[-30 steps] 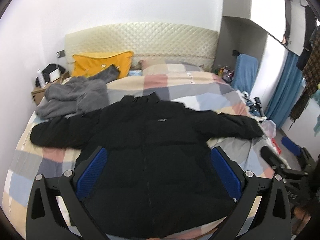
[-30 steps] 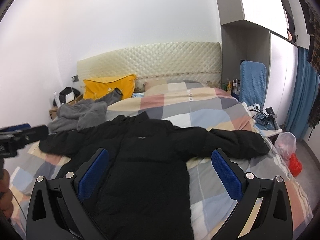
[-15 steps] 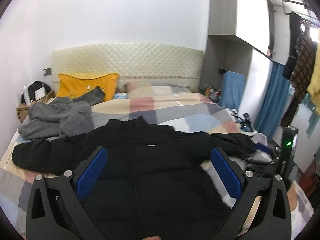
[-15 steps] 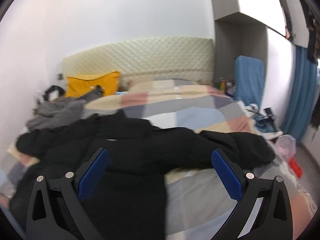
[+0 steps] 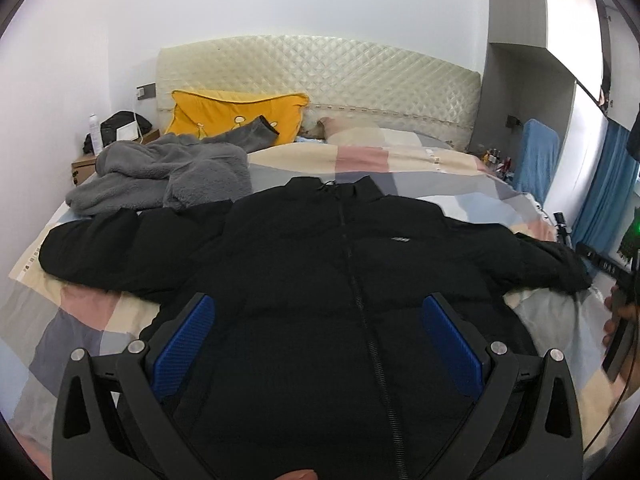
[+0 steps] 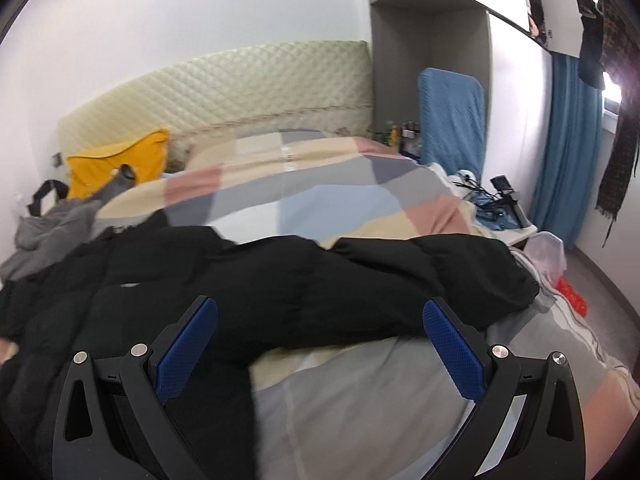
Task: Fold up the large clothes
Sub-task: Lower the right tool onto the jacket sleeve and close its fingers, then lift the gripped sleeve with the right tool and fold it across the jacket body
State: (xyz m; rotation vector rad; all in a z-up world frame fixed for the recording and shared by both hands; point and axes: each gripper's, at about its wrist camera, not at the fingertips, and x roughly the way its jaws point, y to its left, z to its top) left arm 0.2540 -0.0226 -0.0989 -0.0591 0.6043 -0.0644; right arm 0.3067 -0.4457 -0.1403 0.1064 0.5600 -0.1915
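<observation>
L wrist: black jacket (image 5: 340, 280) lies flat on the bed (image 5: 80, 320), front up, zipped, both sleeves spread out to left and right. No fold made yet, as far as I see. My left gripper (image 5: 319, 338) hangs over the hem, jaws wide apart, holding nothing. Grey fleece (image 5: 160, 176) far left, untouched.

R wrist: blurred. My right gripper (image 6: 320, 340) is also spread, empty, near the right sleeve (image 6: 400, 280). Judgement: task at start; sleeves and body all left to fold.
</observation>
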